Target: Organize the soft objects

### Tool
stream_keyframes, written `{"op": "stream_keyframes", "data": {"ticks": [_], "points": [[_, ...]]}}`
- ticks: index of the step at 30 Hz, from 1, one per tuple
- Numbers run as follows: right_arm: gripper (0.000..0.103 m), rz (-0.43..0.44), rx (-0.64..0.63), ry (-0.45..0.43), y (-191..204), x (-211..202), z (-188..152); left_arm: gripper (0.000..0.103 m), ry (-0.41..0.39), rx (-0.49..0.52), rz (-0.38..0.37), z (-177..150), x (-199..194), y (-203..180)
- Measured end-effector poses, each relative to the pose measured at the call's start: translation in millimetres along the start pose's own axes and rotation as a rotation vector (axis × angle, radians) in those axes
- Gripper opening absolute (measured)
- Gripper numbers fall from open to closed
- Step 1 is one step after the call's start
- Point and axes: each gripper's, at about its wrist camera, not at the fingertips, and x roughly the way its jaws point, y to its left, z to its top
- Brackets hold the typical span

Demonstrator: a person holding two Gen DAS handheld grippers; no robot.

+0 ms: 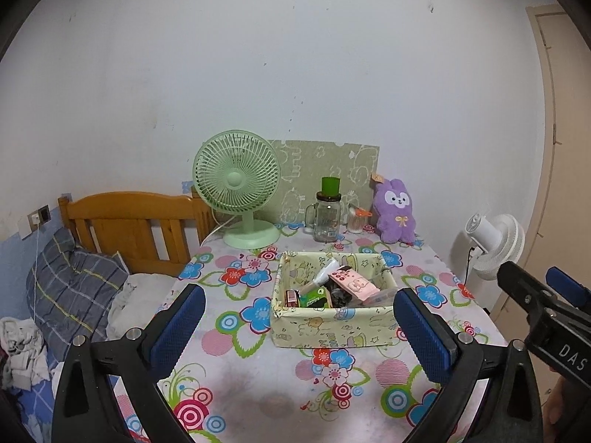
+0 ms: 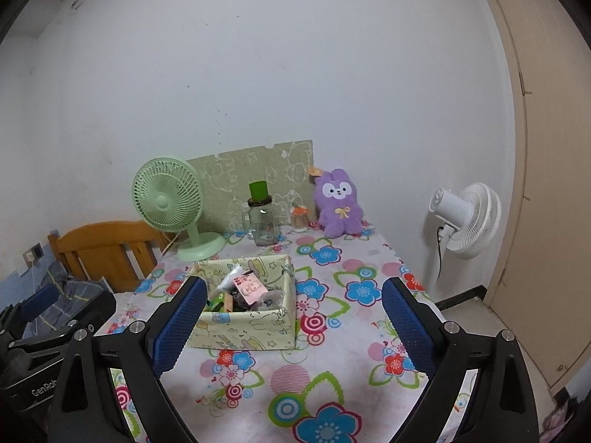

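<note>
- You're holding the left gripper (image 1: 299,326) above the near part of the table (image 1: 258,376), its jaws spread wide with nothing between the blue pads (image 1: 181,323).
- The right gripper (image 2: 293,326) is hanging the same way beside it, jaws released and empty.
- The fabric basket (image 1: 332,326) is sitting just ahead of your left jaws, framed between the two pads; from the right wrist view it is lying ahead and toward that gripper's left finger.
- It's holding a jumble of small packets, a pink one (image 1: 352,282) lying on top.
- The purple plush bunny (image 1: 395,212) is sitting upright well beyond both sets of jaws, at the far edge of the table, leaning against the wall board (image 1: 325,170).
- Just left of the bunny you're seeing a glass jar with a green lid (image 1: 328,214), and further left a green desk fan (image 1: 238,188).
</note>
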Motion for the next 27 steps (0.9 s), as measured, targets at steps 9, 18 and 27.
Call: {"op": "stream_keyframes", "data": {"ticks": [9, 18, 27], "points": [[0.098, 0.01, -0.008, -0.002, 4.1, -3.0, -0.7, 0.103, -0.012, 0.0, -0.007, -2.2, -6.5, -0.5], [0.099, -0.003, -0.012, 0.0, 5.7, -2.5, -3.4, 0.103, -0.002, -0.007, -0.01, -3.5, -6.1, 0.4], [0.099, -0.004, -0.012, 0.001, 7.1, -2.1, -4.5, 0.103, -0.001, -0.007, -0.01, -3.9, -5.7, 0.5]]}}
